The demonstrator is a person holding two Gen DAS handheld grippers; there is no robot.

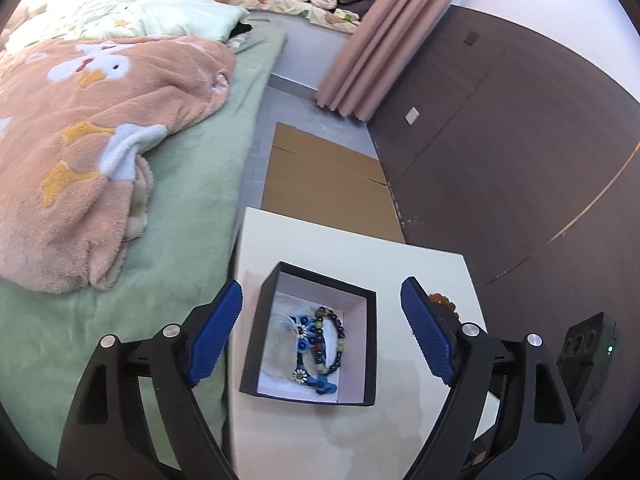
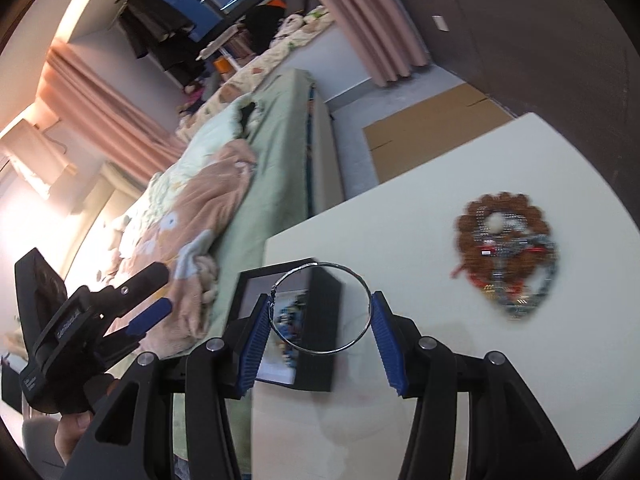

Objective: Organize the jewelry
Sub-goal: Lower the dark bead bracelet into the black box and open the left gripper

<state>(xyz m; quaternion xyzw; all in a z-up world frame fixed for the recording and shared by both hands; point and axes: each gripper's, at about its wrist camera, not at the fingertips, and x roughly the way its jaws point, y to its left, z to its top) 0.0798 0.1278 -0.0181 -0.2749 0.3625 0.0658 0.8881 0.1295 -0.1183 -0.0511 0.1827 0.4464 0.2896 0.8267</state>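
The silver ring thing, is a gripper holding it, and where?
Yes. The right gripper holds the silver bangle across its width, one pad on each side. The left gripper holds nothing.

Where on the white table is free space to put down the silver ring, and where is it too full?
Free: the table near edge, below the black box; also between box and jewelry pile. Crowded: the box, holding a bead bracelet. The right gripper holds the silver bangle.

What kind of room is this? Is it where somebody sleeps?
Most likely a bedroom. There is a bed with a green sheet, a fluffy pink duck blanket and a pillow, plus pink curtains. A small white table beside the bed holds a jewelry box.
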